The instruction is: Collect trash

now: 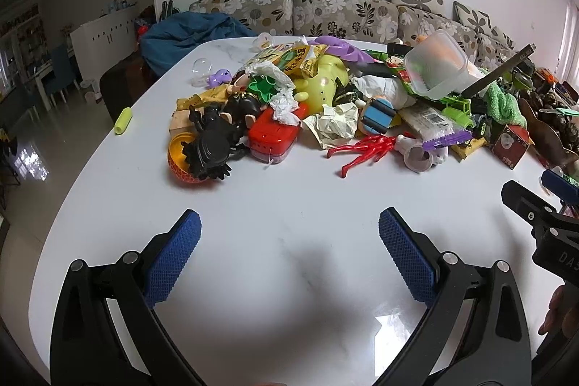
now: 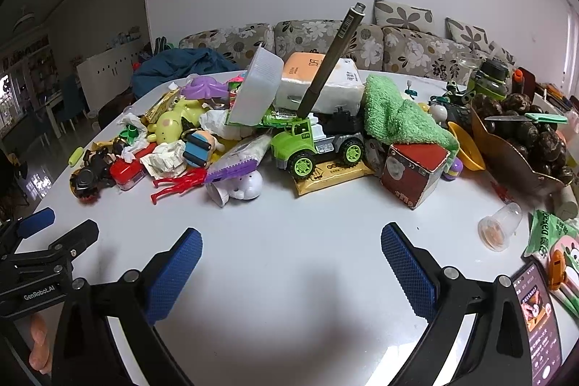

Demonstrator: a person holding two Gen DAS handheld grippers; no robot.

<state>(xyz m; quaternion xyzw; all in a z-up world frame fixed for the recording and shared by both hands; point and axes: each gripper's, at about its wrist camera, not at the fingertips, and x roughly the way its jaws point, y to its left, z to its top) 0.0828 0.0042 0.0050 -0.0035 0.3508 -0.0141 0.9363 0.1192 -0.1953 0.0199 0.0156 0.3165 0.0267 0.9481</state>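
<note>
A heap of toys and trash lies on the white table. Trash in it includes a crumpled paper ball, white tissue and a yellow snack wrapper. In the right wrist view the paper ball sits left of a green toy truck, above a gold wrapper. My left gripper is open and empty, short of the heap. My right gripper is open and empty, also short of it.
A red-brown box, green towel, clear cup, snack bag and phone lie to the right. A basket of dark round fruit stands far right. A sofa runs behind the table.
</note>
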